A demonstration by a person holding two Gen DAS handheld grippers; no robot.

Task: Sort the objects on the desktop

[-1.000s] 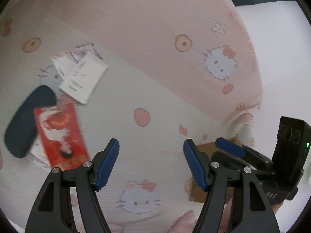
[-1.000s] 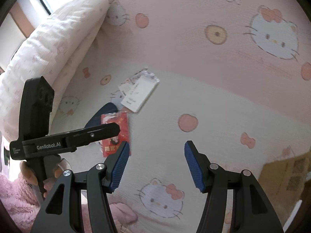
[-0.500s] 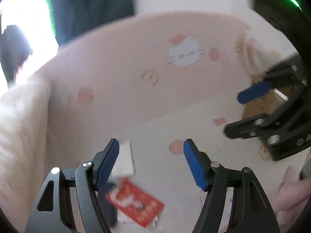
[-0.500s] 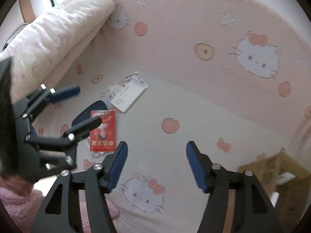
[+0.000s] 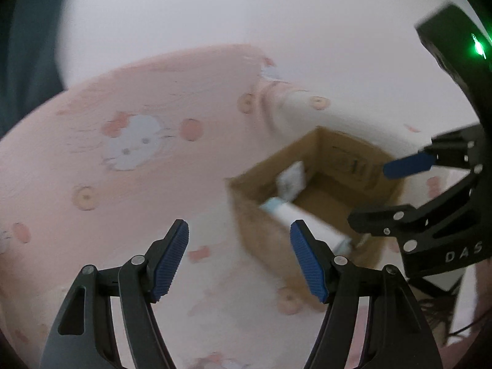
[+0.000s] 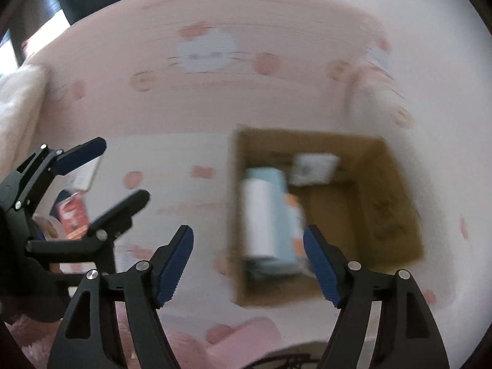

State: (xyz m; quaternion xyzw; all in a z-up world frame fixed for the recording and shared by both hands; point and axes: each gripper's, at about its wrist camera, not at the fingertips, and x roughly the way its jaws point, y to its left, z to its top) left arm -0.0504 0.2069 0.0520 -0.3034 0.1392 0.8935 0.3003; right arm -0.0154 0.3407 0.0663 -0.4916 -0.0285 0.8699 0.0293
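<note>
Cardboard box (image 6: 390, 215) sits open on the bed, toward the right of the right wrist view, its mouth facing up. Inside it, against the left wall, lies a pale blue and white pack (image 6: 267, 212), blurred; at the far end a small white card (image 6: 313, 167) leans on the inner wall. The left wrist view shows the same box (image 5: 261, 233) to the right of centre, the pack (image 5: 295, 215) and card (image 5: 290, 180) in it.

Bedsheet (image 6: 184, 190) under the box is white near and pink far, printed with cartoon cat faces and dots.

Right tool (image 6: 248, 261) hangs above the near left part of the box; its jaws are opening, blue pads apart, nothing pinched; the pack shows between them but lies lower, in the box.

Left tool (image 5: 240, 258) has its pads spread wide, nothing between them but sheet and box wall. In the right wrist view the left tool (image 6: 101, 172) stands at the far left, well apart from the box.

Behind it on the sheet: a red packet (image 6: 72, 215) and a white paper (image 6: 87, 175), partly hidden. White quilt (image 6: 15, 107) is bunched at the far left edge.
</note>
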